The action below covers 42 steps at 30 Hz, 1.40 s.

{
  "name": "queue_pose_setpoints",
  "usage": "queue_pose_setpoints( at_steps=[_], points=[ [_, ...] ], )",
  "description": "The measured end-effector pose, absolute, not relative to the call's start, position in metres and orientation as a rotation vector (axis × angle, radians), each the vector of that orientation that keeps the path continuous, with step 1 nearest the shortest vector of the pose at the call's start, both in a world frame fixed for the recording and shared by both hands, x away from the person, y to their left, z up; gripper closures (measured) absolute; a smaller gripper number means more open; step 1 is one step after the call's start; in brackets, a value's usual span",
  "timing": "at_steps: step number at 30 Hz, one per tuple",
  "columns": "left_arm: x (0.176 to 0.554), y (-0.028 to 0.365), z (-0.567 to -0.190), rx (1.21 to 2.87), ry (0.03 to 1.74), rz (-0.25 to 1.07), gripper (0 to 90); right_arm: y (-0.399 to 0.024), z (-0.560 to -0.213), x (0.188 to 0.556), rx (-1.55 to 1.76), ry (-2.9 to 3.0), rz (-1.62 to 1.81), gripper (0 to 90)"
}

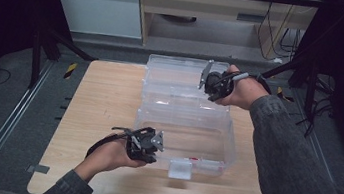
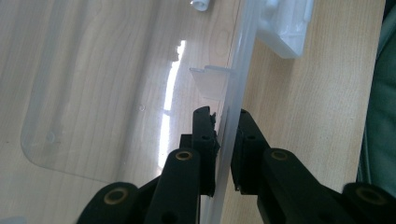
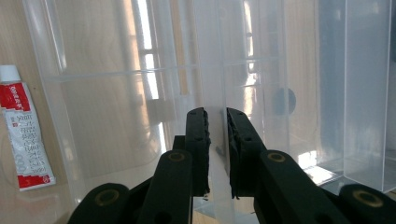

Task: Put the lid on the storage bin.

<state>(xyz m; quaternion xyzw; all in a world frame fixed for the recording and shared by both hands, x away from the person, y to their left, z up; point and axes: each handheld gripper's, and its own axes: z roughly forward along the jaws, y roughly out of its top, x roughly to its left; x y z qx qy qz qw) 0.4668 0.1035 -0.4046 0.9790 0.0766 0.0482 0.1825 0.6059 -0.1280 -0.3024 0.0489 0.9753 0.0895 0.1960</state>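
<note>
A clear plastic box [image 1: 229, 150] lies open on the wooden table, its lid [image 1: 177, 77] tipped up behind it. My left gripper [image 1: 158, 145] sits at the box's near left corner. In the left gripper view, the left gripper [image 2: 226, 123] is shut on the thin front wall [image 2: 238, 70], one jaw inside and one outside. My right gripper [image 1: 208, 84] is at the lid's far right part. In the right gripper view, the right gripper [image 3: 217, 121] is shut on a clear panel of the lid [image 3: 215, 70]. A red and white tube [image 3: 23, 135] lies inside the box.
A white latch [image 1: 179, 168] hangs from the box's front wall, also near the top in the left gripper view as the latch [image 2: 285, 28]. Bare wooden table [image 1: 103, 103] stretches left of the box. Black frame legs and cables stand beyond the table's far edge.
</note>
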Motion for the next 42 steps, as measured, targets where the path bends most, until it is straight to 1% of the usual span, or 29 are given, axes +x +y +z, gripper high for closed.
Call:
queue_pose_setpoints(
  at_steps=[13, 24, 34, 35, 42],
  points=[
    [0.465, 0.104, -0.404, 2.735, 0.266, 0.186, 80.5, -0.124, -0.298, 0.600, 0.117, 2.751, 0.259, 85.2],
    [0.462, 0.106, -0.407, 2.711, 0.301, 0.210, 80.1, -0.123, -0.294, 0.592, 0.107, 2.754, 0.281, 86.6],
    [0.462, 0.106, -0.408, 2.706, 0.316, 0.208, 79.6, -0.124, -0.290, 0.570, 0.073, 2.729, 0.319, 87.1],
    [0.457, 0.106, -0.409, 2.687, 0.399, 0.181, 79.6, -0.124, -0.290, 0.567, 0.067, 2.722, 0.321, 87.0],
    [0.458, 0.105, -0.409, 2.682, 0.400, 0.189, 79.2, -0.123, -0.290, 0.552, 0.028, 2.691, 0.307, 86.5]
  ],
)
